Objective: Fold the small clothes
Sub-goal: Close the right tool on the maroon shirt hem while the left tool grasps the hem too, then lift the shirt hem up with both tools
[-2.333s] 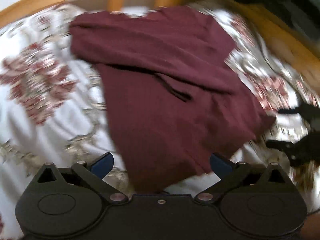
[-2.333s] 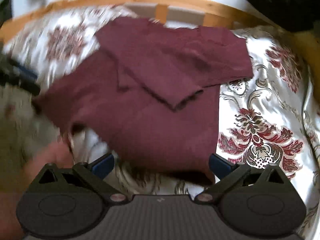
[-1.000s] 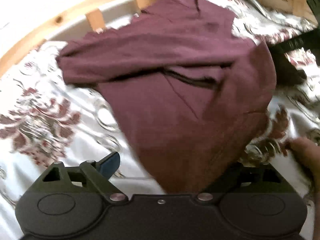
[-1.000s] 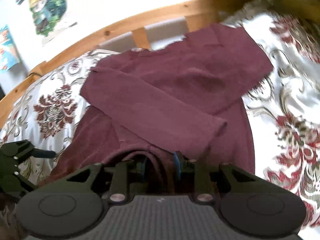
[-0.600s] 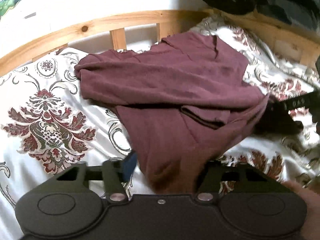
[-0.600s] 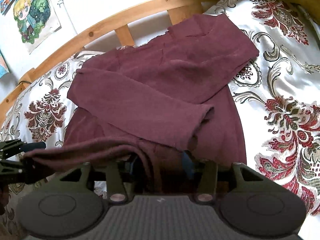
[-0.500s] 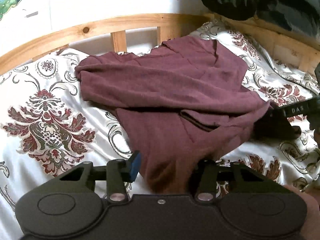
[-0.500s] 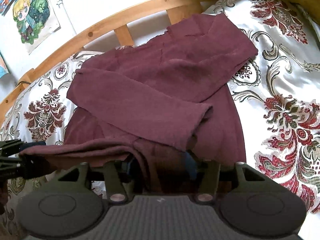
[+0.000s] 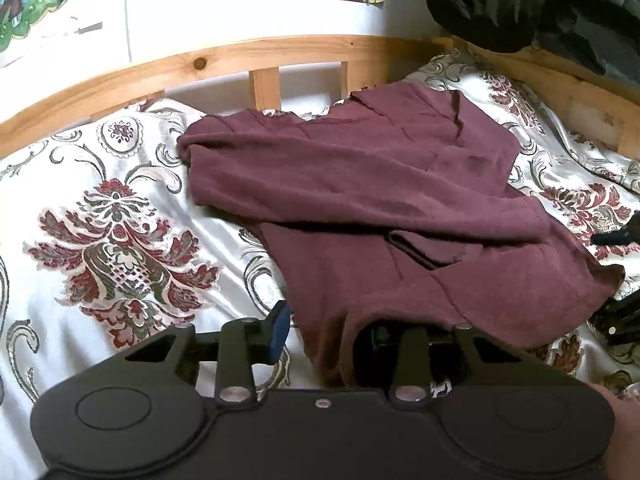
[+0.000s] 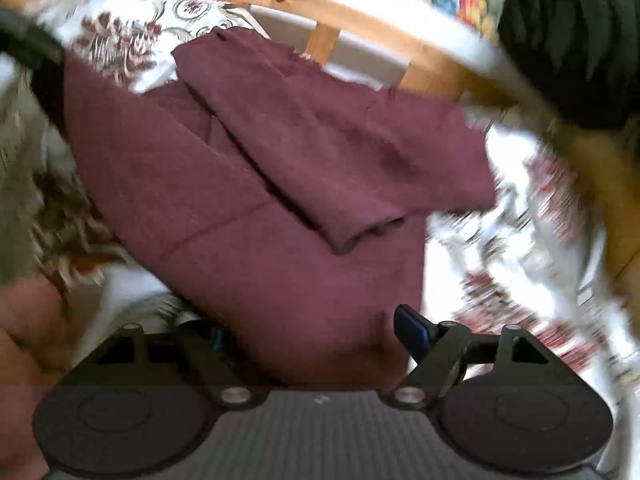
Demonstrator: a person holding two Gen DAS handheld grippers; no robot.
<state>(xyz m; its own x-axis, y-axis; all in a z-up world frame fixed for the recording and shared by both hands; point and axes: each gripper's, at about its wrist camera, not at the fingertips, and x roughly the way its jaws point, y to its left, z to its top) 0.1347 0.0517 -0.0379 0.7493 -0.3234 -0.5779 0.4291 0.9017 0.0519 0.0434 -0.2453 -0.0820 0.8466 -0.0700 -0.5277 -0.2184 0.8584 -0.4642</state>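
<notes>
A maroon long-sleeved top [image 9: 400,208] lies on a floral bedspread [image 9: 100,248], its sleeves folded across the chest. Its lower hem drapes between the jaws of my left gripper [image 9: 328,332], which stand partly apart with the right finger hidden under cloth. In the blurred right wrist view the same top [image 10: 260,200] fills the middle. My right gripper [image 10: 316,332] has its jaws wide apart with the hem lying between them. The left finger is mostly hidden by cloth.
A wooden slatted bed rail [image 9: 264,60] curves along the far side against a white wall with pictures. A dark bundle [image 9: 520,0] sits at the far right corner. The other gripper's black tip [image 9: 616,236] shows at the right edge.
Both grippers had closed on the hem and lifted it. Now the right gripper's jaws have opened wide and it is swinging, and the left jaws have widened; the hem has dropped back down.
</notes>
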